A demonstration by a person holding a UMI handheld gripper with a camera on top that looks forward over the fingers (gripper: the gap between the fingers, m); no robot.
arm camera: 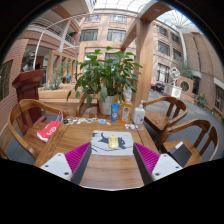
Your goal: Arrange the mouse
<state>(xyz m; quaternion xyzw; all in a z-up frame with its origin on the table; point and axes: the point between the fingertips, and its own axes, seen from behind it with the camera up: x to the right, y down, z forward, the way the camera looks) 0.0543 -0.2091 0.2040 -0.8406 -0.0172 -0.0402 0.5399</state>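
A yellow mouse (113,142) lies on a grey mouse mat (110,146) on the wooden table (110,170), just ahead of my fingers and between their lines. My gripper (112,160) is open and empty, above the table's near part. Its magenta pads (77,157) stand wide apart at either side, with bare wood between them.
A large potted plant (108,72) stands at the table's far end, with bottles (127,111) and a white container (139,115) beside it. A red book (48,130) lies at the left. Wooden chairs (20,125) flank the table on both sides.
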